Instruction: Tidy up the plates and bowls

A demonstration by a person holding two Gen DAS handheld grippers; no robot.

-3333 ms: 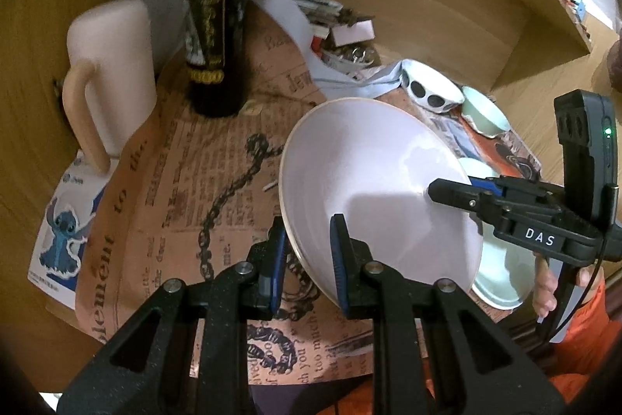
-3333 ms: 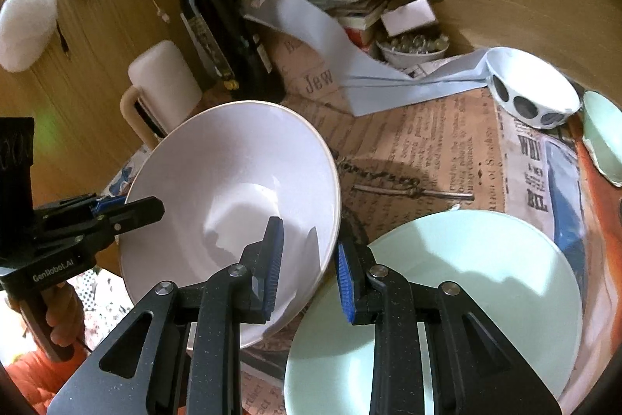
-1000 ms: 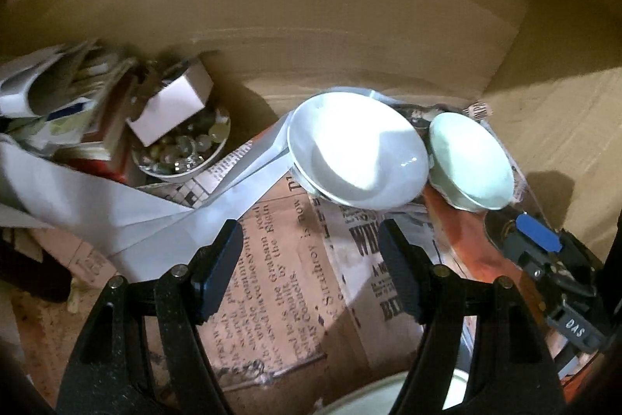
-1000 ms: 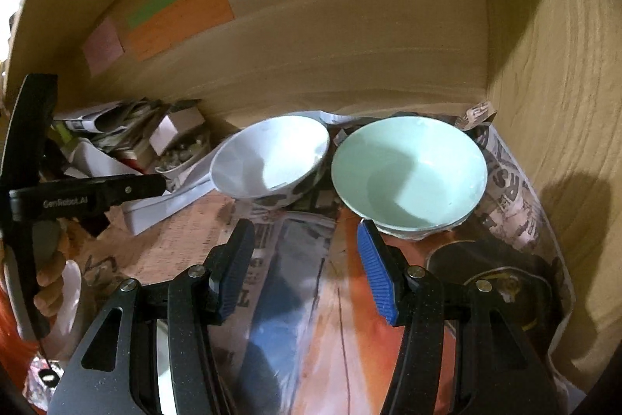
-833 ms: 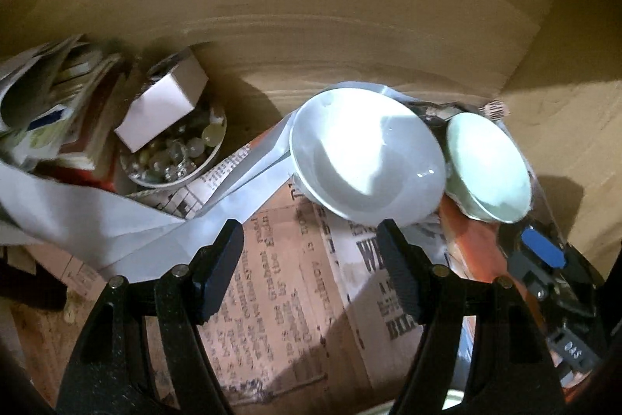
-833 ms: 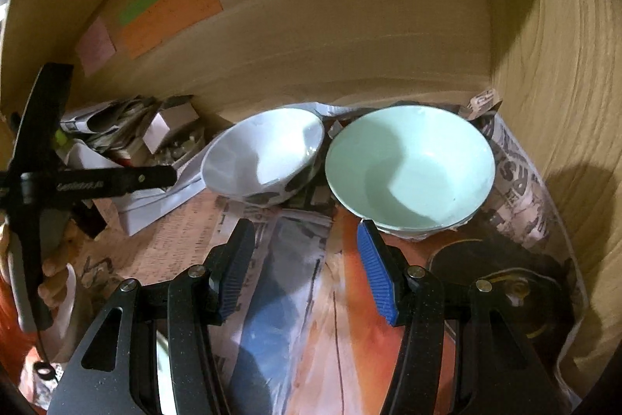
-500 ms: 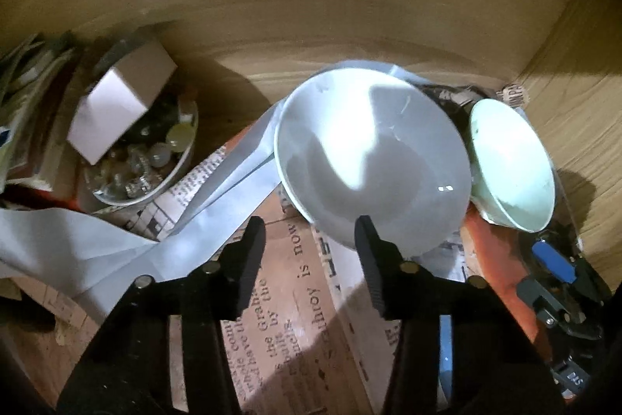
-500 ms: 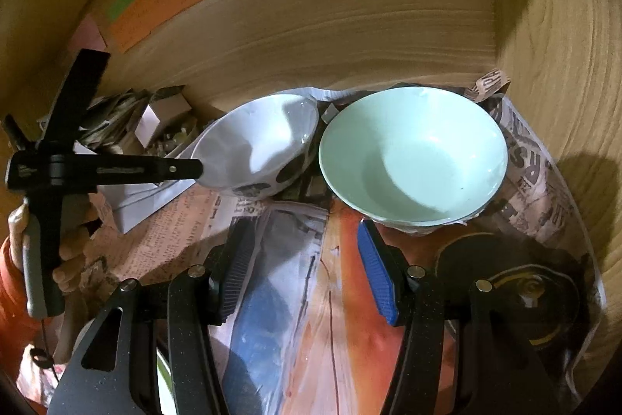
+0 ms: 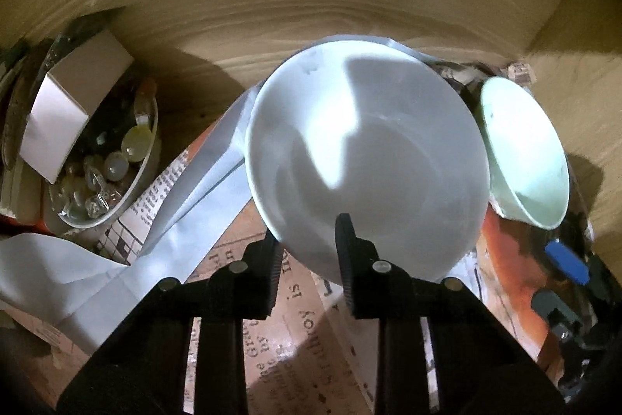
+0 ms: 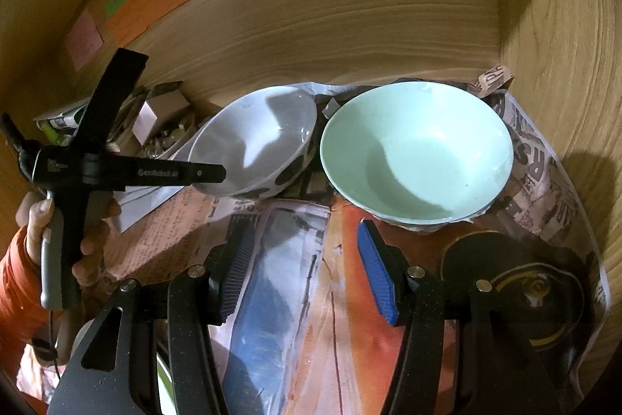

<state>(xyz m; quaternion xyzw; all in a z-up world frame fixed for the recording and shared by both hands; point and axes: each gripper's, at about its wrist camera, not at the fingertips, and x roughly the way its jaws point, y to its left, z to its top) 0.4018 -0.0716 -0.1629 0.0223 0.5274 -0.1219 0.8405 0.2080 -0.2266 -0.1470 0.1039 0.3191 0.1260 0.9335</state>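
Our left claw (image 9: 307,244) straddles the near rim of the white, dark-spotted ceramic bowl (image 9: 365,158) (grip uncertain, we cannot tell). Our right claw (image 10: 301,255) is spread wide before the pale green glazed bowl (image 10: 416,150).

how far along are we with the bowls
Done: nothing visibly stacked; the white bowl and green bowl sit side by side on newspaper. In hand: the left hand-held gripper straddles the white bowl's rim; the right hand-held gripper is open, empty. Left: probably lifting and nesting the bowls.
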